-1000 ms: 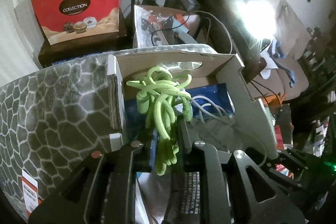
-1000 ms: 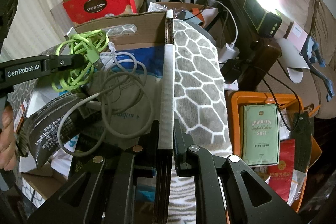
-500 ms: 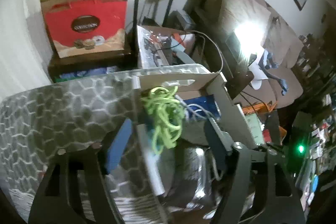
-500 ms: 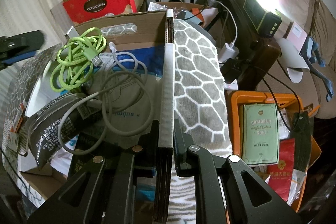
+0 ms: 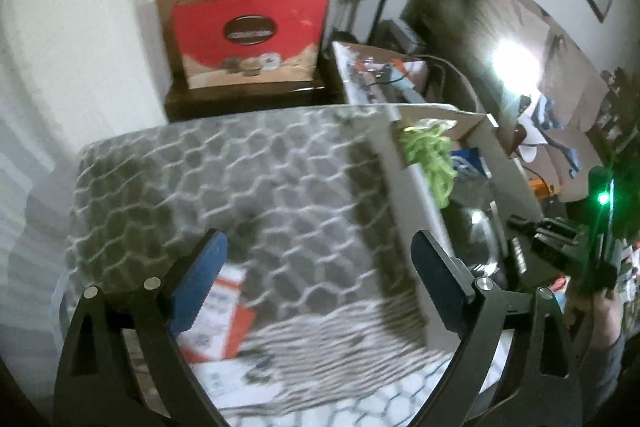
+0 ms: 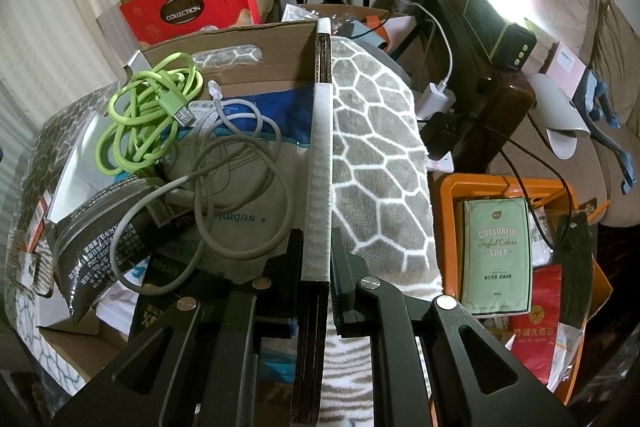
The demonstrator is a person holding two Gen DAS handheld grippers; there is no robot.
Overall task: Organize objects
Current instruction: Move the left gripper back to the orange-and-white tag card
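While right hand-held gripper (image 6: 318, 267) clamps box edge (image 6: 320, 163), left hand-held gripper (image 5: 318, 259) gapes.

A lime-green cable (image 6: 148, 115) lies beside a pale grey cable (image 6: 224, 187) in the brown cardboard box (image 6: 276, 67). The blanket (image 6: 376, 163) is grey with white honeycomb lines. The tray (image 6: 448, 187) is orange.

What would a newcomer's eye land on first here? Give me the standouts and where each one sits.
The bright green cable jumps out first: it lies coiled in the far left corner of the open cardboard box, beside a looped grey cable. Next comes the right claw, shut on the box's side wall, with a grey honeycomb blanket draped beyond it. The left claw hangs open over that blanket.
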